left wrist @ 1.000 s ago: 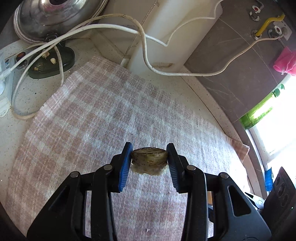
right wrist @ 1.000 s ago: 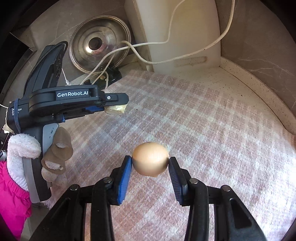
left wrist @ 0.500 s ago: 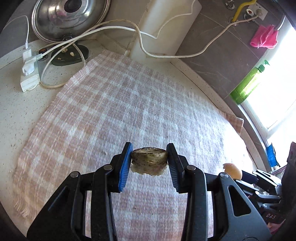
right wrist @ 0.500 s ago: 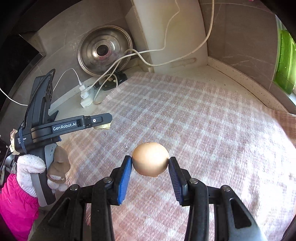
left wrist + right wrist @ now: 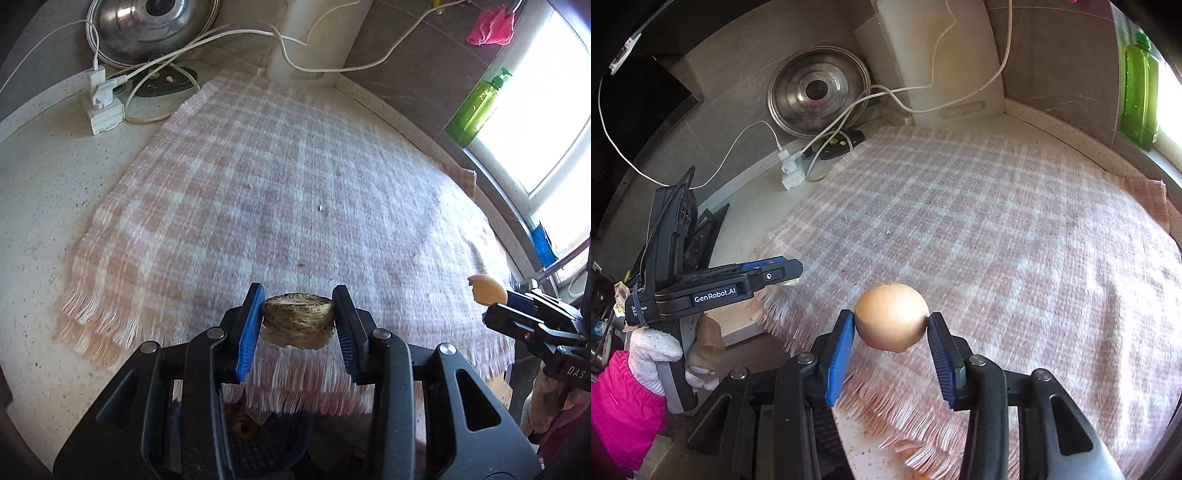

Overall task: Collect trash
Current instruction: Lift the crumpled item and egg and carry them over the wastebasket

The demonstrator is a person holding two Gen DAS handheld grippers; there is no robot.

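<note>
Both grippers have drawn back toward the fringed near edge of the checked cloth on the counter. The left gripper pinches a brownish peel scrap at frame centre in partly closed jaws; the right gripper likewise clamps an eggshell. Any bin must lie nearer than the cloth, unseen.

Both tongs point steeply downward. The left tongs clamp a flat scrap, the right tongs an eggshell. A gloved left hand grips its handle.
</note>
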